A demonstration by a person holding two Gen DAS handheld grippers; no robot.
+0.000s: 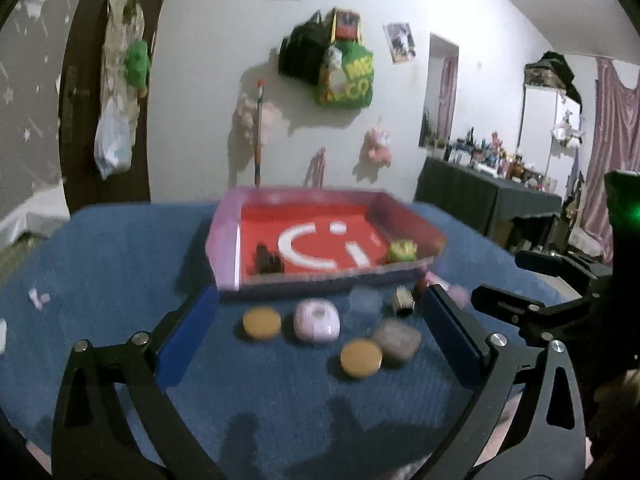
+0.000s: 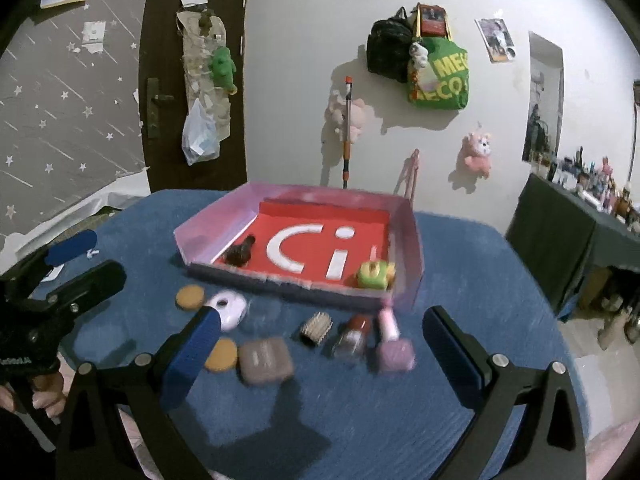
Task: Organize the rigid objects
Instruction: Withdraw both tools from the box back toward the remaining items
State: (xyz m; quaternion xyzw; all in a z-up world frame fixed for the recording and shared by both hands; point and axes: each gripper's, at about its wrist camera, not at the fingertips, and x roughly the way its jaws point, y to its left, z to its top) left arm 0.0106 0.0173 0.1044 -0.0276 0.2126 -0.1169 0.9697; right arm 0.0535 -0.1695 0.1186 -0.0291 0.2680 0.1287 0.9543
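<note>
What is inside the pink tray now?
In the tray: a dark brown object at the left and a green-yellow toy at the right. The near wall hides the floor edge behind it.

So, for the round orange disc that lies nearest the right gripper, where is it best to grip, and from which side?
Grip the orange disc across its rim, on two opposite points, coming down from above. It lies flat on the blue cloth, so only the low edge offers hold. The grey square case sits close on one side; probably set the open right gripper so that no finger lands there.
</note>
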